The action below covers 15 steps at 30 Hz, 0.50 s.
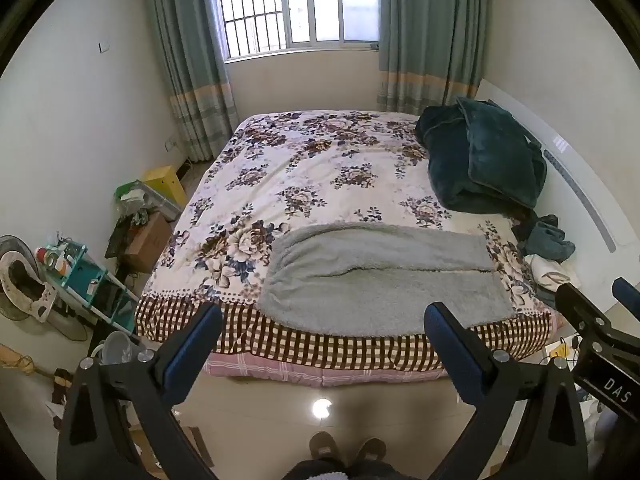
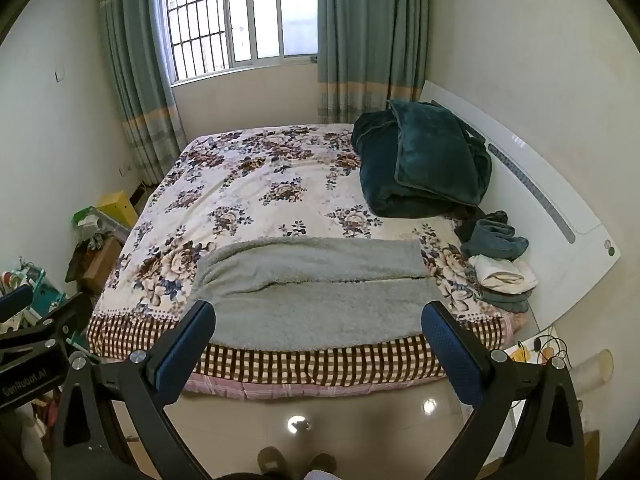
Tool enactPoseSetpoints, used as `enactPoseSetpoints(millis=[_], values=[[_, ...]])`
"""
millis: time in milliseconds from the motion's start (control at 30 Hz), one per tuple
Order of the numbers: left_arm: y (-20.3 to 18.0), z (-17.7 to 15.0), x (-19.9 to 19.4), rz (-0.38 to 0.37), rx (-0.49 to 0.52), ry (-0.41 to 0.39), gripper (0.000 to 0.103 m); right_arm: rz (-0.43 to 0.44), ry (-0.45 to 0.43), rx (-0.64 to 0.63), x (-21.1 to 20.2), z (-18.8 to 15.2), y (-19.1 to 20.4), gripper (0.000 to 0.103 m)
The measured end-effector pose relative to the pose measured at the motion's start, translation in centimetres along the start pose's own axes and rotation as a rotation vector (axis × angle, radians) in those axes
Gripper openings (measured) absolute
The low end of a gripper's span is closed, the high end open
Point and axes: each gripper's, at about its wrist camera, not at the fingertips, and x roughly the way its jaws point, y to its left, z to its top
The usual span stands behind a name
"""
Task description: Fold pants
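Grey fleece pants [image 1: 384,276] lie flat across the near edge of the floral bed [image 1: 304,168], legs side by side, stretched left to right; they also show in the right wrist view [image 2: 320,292]. My left gripper [image 1: 324,320] is open and empty, held in the air in front of the bed's near edge, short of the pants. My right gripper [image 2: 318,318] is open and empty, likewise in front of the bed. The right gripper shows at the right edge of the left wrist view [image 1: 592,320].
A dark green blanket [image 1: 484,160] is heaped at the bed's far right by the white headboard [image 2: 540,200]. Small folded clothes [image 2: 500,264] lie at the right edge of the bed. Boxes and a teal shelf [image 1: 88,276] crowd the floor left of the bed. My feet [image 1: 348,446] stand on the tile.
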Motion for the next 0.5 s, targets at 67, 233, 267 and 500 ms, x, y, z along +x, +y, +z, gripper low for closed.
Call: enactPoseSetpoints(millis=[67,233,267,500], values=[[0.02,0.0,-0.03,0.001,0.0,0.0,0.103,-0.002,-0.004,-0.003,0.0,0.0,0.03,0.103],[0.01,0.03,0.02,0.007,0.001,-0.001,0.103,-0.002,-0.004,-0.004,0.06,0.07,0.15,0.103],[0.0,0.04,0.06,0.007,0.0,-0.001,0.103,-0.003,-0.004,-0.005,0.1,0.1,0.2,0.103],[-0.16,0.31,0.01,0.008,0.001,-0.004,0.103,0.0,-0.011,-0.002,-0.01,-0.03,0.08,0.103]])
